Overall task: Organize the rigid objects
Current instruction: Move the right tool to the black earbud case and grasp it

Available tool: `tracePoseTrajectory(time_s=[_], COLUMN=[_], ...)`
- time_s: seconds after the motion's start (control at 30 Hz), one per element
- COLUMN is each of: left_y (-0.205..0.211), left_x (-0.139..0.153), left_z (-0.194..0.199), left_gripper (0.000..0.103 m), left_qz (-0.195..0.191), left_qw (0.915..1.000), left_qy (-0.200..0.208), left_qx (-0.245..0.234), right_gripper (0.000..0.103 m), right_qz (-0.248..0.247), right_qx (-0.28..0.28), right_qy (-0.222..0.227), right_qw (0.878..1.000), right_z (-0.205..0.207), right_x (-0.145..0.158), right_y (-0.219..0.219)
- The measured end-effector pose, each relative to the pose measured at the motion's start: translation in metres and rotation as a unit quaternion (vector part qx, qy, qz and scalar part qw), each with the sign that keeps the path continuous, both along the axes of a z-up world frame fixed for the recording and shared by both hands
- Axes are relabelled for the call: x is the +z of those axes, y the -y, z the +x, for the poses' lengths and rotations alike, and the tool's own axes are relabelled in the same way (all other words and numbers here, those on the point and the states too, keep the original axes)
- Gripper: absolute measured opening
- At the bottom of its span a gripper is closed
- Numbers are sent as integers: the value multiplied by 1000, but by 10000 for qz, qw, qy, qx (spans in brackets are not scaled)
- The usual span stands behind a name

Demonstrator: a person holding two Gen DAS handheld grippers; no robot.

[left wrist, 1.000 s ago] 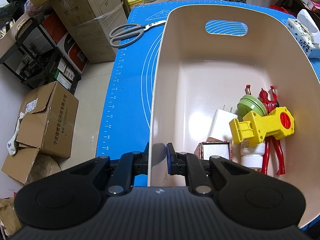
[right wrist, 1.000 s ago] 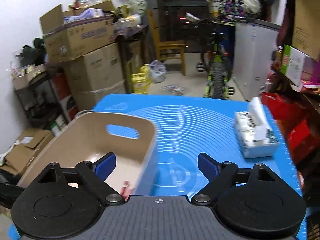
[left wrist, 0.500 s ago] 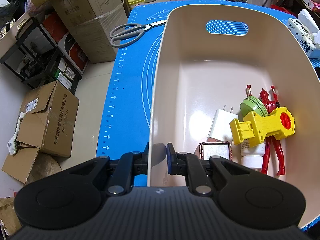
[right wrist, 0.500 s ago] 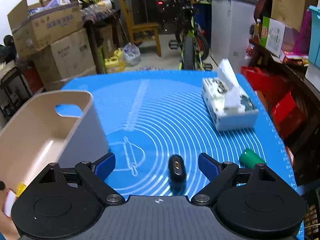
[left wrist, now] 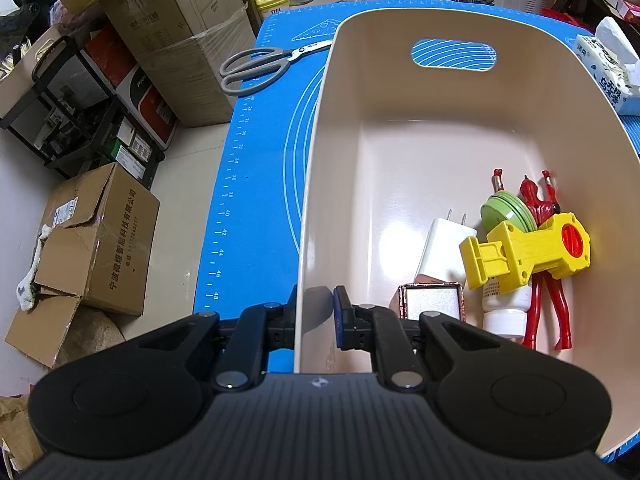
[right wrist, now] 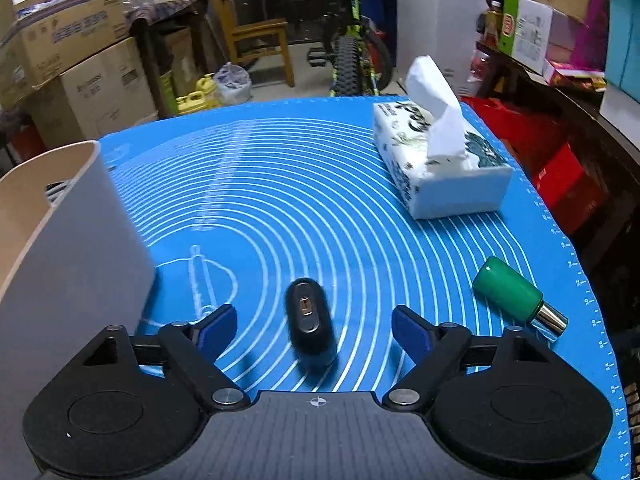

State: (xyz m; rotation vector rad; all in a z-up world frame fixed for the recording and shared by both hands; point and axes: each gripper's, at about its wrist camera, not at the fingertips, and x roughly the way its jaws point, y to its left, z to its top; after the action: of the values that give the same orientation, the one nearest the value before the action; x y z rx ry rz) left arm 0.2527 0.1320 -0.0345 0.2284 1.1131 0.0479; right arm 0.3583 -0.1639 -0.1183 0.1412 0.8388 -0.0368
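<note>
Black fob (right wrist: 310,322), on the counter (right wrist: 304,200) right of the bin (left wrist: 316,200), now sits between the right gripper (right wrist: 314,326), which has dropped over it, jaws closing, not touching. Left gripper (left wrist: 314,312) stays clamped on the bin's wall.

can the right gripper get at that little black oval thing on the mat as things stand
Probably yes. The right gripper has its jaws either side of the black oval object, closing but not yet touching it. The mat around it is bare; the bin and green bottle sit off to the sides.
</note>
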Motion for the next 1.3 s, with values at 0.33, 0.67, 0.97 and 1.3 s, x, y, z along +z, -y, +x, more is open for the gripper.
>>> tracePoseTrajectory(time_s=[0.33,0.67,0.97,1.3], left_y=[-1,-1,-1,-2], left_x=[0,0,0,0], left_z=[0,0,0,0], left_gripper=[17,17,17,17], left_qz=[-1,1,1,0], left_qw=[10000,10000,10000,10000], left_qy=[-6,-7,-7,-11], left_qx=[7,6,8,12], right_gripper=[65,38,34,34], right_qz=[-163,-245,-343,-393], right_qx=[-65,24,136,288], right_qy=[-21,11,98,584], right_qw=[9998,9997,9993,9971], right_z=[11,9,2,-16], right_x=[-16,-14,4,43], right_y=[-1,-1,-6,-12])
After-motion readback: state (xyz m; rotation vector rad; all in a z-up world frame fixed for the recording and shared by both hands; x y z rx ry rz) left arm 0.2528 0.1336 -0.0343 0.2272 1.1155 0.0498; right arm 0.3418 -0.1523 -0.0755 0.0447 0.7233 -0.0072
